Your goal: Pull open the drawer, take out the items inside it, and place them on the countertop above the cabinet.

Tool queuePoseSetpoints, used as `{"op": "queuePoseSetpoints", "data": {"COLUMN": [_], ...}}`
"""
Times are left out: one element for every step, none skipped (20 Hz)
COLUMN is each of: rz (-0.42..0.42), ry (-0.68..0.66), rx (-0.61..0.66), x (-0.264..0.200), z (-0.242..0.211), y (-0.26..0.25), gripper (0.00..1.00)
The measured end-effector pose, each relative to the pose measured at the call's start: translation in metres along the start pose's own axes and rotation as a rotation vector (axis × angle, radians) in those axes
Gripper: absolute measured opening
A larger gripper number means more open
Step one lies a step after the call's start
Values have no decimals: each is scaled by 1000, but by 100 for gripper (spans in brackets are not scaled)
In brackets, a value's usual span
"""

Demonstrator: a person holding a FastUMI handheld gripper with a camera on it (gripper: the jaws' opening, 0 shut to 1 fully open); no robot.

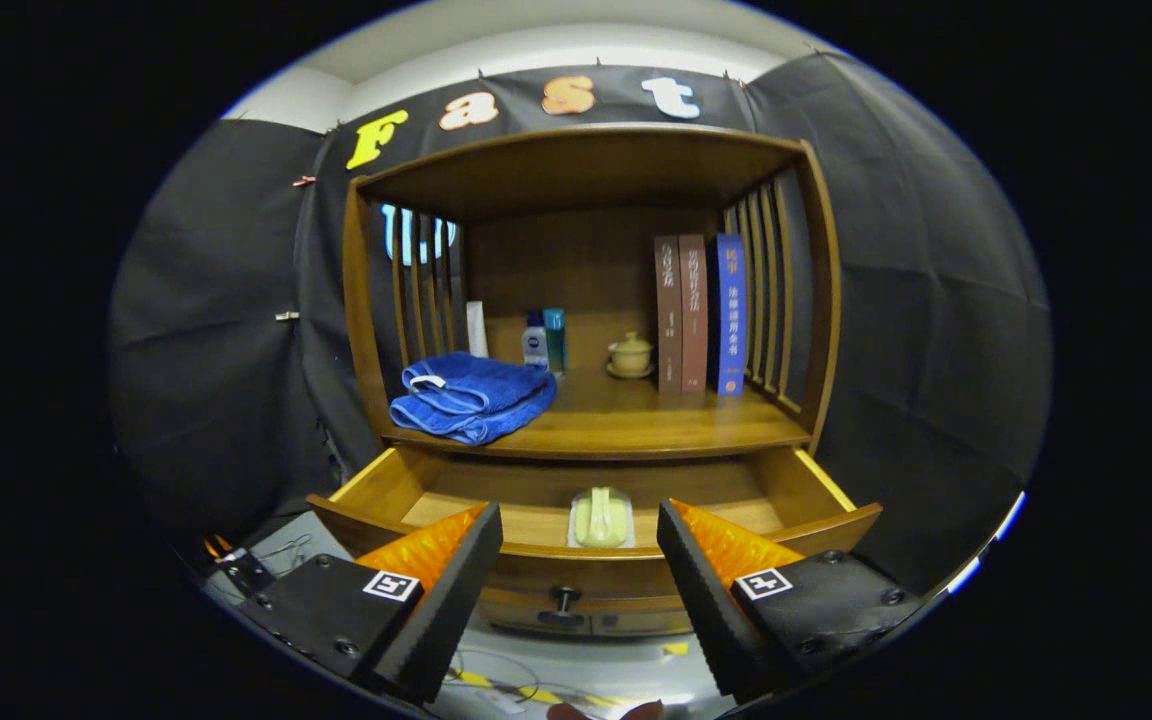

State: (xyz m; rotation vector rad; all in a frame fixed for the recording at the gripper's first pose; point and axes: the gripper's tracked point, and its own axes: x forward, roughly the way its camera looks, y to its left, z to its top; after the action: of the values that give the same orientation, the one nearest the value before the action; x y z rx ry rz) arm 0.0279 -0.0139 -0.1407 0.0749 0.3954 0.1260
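Observation:
The wooden drawer [816, 525] under the cabinet stands pulled open, its front panel with a small dark knob [565, 599] between my fingers. Inside lies a pale green item in a clear wrapper [601, 517], near the drawer's front wall, just ahead of my fingers. My gripper [580, 560] is open, with nothing held, hovering in front of the drawer's front panel. The countertop [636, 415] above the drawer is a wooden shelf.
On the countertop lie a folded blue towel [471, 397] at the left, two small bottles [544, 340] and a white box [476, 328] behind it, a lidded cup on a saucer [630, 355] in the middle, three upright books [701, 313] at the right. Slatted sides flank the shelf.

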Motion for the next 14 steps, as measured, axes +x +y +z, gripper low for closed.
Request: {"op": "queuePoseSetpoints", "data": {"rz": [13, 12, 7, 2, -5, -5, -5, -6, -11, -15, -19, -33, -49, -62], "ry": [45, 99, 145, 199, 242, 292, 340, 389, 419, 451, 483, 503, 521, 542], "rx": [29, 35, 33, 13, 0, -20, -31, -52, -67, -79, -85, -84, -92, -93], "x": [6, 15, 25, 38, 51, 65, 78, 90, 103, 114, 125, 137, 147, 155], "z": [6, 11, 13, 12, 11, 6, 2, -7, -11, -19, -28, -34, -40, -47], "y": [-1, -3, -8, -11, -14, -14, -14, -15, -16, -16, -16, -19, -21, -24], "gripper": [99, 99, 99, 99, 99, 99, 99, 99, 99, 98, 99, 99, 99, 99]}}
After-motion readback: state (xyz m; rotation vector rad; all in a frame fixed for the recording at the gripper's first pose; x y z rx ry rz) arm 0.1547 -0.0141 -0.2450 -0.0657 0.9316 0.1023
